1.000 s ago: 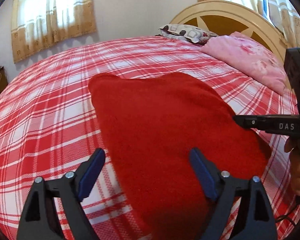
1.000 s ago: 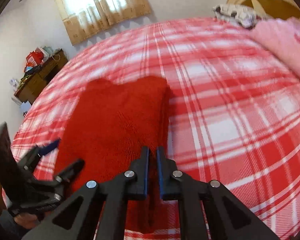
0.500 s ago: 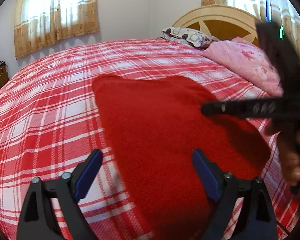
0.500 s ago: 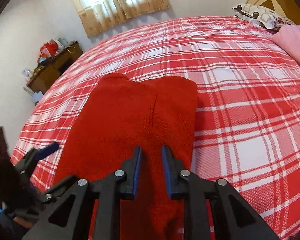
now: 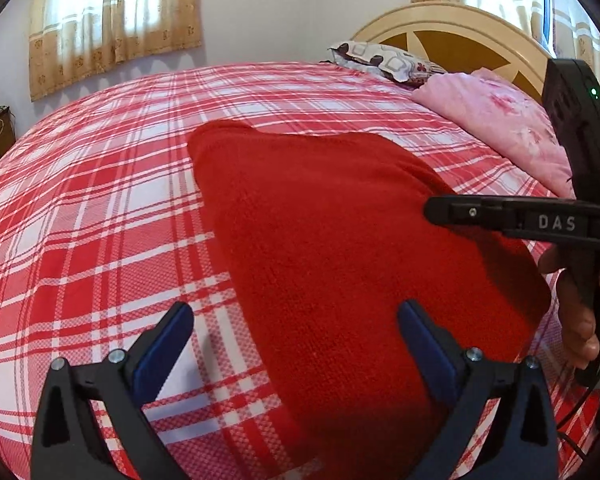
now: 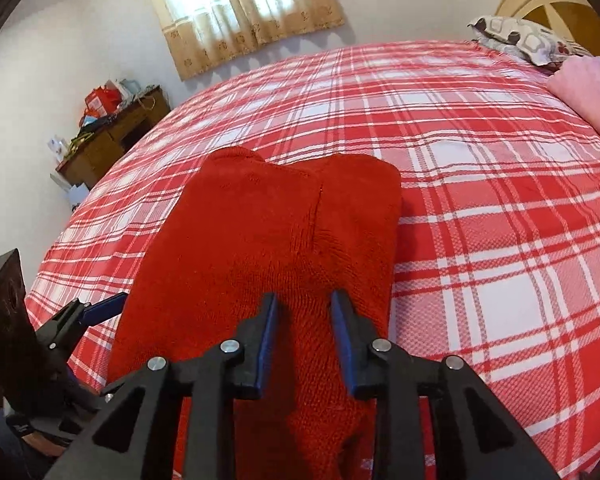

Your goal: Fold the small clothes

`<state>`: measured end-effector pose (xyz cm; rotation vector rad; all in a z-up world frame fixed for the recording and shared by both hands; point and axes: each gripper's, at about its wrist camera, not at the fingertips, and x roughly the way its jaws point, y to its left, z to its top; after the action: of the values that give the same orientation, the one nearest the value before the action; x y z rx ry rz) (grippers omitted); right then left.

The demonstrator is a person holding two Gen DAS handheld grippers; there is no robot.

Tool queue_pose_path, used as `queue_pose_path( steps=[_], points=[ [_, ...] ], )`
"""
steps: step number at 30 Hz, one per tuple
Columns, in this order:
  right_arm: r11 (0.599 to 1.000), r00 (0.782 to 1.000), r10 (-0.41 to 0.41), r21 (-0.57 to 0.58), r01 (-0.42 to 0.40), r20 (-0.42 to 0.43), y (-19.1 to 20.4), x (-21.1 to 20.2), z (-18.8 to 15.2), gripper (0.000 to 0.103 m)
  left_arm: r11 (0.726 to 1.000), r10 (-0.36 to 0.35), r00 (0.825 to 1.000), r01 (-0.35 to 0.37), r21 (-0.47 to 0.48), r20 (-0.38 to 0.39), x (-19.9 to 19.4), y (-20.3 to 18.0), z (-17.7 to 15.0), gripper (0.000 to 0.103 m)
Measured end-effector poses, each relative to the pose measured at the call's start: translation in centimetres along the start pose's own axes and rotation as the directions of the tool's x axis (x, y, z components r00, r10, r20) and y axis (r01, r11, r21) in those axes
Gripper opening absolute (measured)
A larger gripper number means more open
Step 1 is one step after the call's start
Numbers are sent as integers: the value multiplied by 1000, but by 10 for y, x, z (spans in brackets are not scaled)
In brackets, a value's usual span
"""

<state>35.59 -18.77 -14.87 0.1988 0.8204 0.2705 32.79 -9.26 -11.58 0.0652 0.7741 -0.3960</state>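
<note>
A bed covered in a red-and-white plaid sheet fills the room's middle. At its head stands a cream arched headboard with brown panels, a patterned pillow and a pink blanket lying before it. The walls are plain white. Daylight glows through windows hung with beige curtains. A cluttered wooden desk stands against the wall beside the bed.
</note>
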Motion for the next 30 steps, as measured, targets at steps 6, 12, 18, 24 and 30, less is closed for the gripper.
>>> queue_pose_path(
  steps=[6, 12, 18, 24, 30],
  points=[
    [996, 997, -63, -57, 65, 36, 12, -1, -7, 30, 1000, -5, 1000, 5, -3, -6, 0, 0, -2, 103],
    [1000, 1000, 1, -21, -1, 29, 0, -3, -4, 30, 1000, 2, 1000, -2, -10, -6, -4, 1, -2, 103],
    [998, 999, -6, -57, 8, 32, 4, -2, -4, 30, 1000, 0, 1000, 0, -3, -5, -3, 1, 6, 103],
    [998, 1000, 24, -61, -24, -14, -1, -3, 2, 31, 999, -26, 1000, 26, -20, -12, 8, 3, 8, 103],
    [997, 999, 38, -71, -36, 27, 3, -10, -2, 43, 996, -64, 998, 64, -59, 4, 1, 10, 7, 103]
  ],
)
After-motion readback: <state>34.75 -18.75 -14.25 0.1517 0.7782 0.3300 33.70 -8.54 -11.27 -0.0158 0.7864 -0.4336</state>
